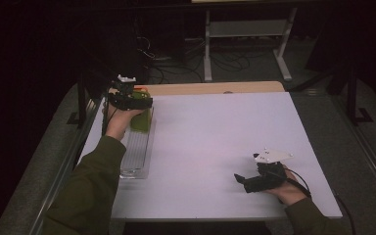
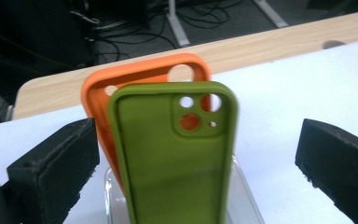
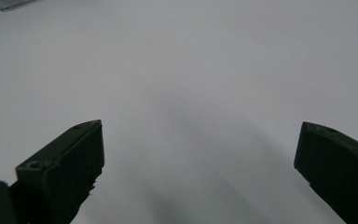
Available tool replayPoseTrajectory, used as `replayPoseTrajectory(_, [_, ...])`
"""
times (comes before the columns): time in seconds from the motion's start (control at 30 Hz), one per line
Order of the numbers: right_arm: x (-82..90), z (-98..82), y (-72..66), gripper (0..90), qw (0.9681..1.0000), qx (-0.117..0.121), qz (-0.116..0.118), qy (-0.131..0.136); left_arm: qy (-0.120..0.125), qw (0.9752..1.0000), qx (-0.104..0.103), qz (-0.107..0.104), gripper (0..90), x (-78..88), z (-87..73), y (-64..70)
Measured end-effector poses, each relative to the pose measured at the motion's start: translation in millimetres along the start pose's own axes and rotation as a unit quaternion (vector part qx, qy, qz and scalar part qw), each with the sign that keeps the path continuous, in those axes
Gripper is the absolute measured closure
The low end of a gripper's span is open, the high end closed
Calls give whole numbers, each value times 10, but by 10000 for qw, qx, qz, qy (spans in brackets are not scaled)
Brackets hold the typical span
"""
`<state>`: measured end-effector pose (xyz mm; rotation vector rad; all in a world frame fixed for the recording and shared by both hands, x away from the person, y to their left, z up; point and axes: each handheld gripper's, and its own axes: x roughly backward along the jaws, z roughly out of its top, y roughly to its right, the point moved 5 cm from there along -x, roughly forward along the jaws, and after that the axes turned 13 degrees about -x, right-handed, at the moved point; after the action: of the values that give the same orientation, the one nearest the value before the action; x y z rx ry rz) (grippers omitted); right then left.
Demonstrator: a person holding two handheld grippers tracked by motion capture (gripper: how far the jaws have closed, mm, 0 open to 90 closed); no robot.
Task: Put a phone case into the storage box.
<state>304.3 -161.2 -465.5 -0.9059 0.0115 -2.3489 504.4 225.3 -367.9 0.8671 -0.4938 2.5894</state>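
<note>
Left hand-held gripper (image 2: 198,154) released, jaws wide either side of green phone case (image 2: 175,154), not touching. Green case upright in clear slotted rack (image 1: 137,152), far left of white counter (image 1: 215,137). Orange phone case (image 2: 140,74) upright just behind green. Right hand-held gripper (image 1: 238,179) released, empty, resting near right on counter.

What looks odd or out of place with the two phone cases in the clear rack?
Nothing is damaged or spilled. The green case and the orange case stand upright in the clear rack, the orange one leaning slightly aside behind the green. The left tongs are open around them.
</note>
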Motion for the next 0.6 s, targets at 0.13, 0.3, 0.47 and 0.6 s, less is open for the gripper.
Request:
replayPoseTrajectory(0.13, [-3, -1, -8, 9, 10000, -16, 11, 3, 89, 9994, -127, -294, 0, 82, 2, 66])
replayPoseTrajectory(0.3, [-1, -3, -7, 9, 10000, 1, 21, -11, 170, 9971, -287, -685, 0, 184, -20, 164])
replayPoseTrajectory(0.47, [3, 3, -10, 9, 10000, -13, 22, -6, 317, 9923, -461, -1106, 0, 266, -53, 288])
replayPoseTrajectory(0.6, [16, 9, -2, 9, 10000, 24, 15, 6, 442, 9862, -605, -1473, 0, 333, -92, 413])
